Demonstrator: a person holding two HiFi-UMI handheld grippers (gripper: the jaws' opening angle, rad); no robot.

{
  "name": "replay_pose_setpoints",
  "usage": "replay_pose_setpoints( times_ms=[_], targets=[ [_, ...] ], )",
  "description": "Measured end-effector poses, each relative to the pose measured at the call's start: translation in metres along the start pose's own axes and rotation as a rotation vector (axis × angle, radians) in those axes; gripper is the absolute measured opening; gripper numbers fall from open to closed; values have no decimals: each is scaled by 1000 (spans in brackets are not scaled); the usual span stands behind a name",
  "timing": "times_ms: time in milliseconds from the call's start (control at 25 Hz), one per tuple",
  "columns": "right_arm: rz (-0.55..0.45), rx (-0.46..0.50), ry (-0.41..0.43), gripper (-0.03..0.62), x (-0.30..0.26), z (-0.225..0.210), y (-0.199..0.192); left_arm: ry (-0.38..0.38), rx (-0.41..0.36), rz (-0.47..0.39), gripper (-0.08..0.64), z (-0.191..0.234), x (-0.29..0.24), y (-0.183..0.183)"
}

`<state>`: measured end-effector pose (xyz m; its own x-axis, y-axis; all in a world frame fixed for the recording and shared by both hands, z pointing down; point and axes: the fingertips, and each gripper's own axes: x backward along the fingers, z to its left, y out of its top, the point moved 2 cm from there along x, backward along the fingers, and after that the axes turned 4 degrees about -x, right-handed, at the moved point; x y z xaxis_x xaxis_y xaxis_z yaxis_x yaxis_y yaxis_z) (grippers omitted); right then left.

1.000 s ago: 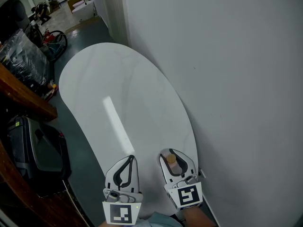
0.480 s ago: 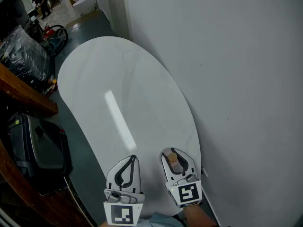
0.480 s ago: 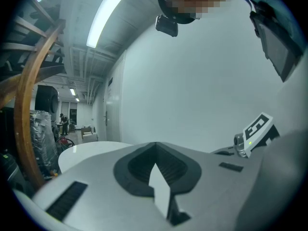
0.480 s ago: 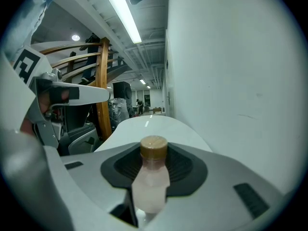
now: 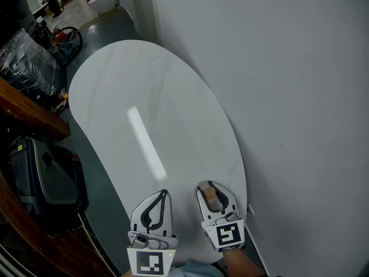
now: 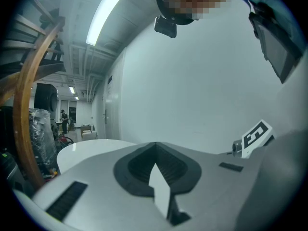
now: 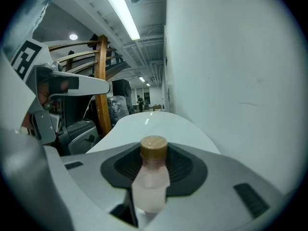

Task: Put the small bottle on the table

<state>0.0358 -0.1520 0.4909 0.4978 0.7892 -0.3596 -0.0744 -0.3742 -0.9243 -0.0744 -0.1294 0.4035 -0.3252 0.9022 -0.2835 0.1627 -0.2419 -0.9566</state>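
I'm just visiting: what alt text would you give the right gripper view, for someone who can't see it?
The right tongs clamp a small bottle, pale pink with a tan cap, upright between their dark pads. Beyond lies a white oval table beside a white wall.

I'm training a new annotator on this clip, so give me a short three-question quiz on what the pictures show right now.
1. True or false: the left gripper is shut with nothing between its jaws.
2. Multiple choice: the small bottle is A) upright in the right gripper, B) lying flat in the right gripper, C) in the left gripper.
3. Fill in: in the head view, the wall runs along the table's ___ side.

Key: 1 true; 2 A; 3 right.
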Motion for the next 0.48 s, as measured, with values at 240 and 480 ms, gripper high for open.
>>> replay_pose_setpoints(
  times_ms=[240,480],
  targets=[
    [23,-24,-18,126,-3,-4,-5,5,4,7,0,2,-1,-2],
    [36,-40,-17,126,-5,-6,-14,5,6,11,0,2,-4,-2]
  ],
)
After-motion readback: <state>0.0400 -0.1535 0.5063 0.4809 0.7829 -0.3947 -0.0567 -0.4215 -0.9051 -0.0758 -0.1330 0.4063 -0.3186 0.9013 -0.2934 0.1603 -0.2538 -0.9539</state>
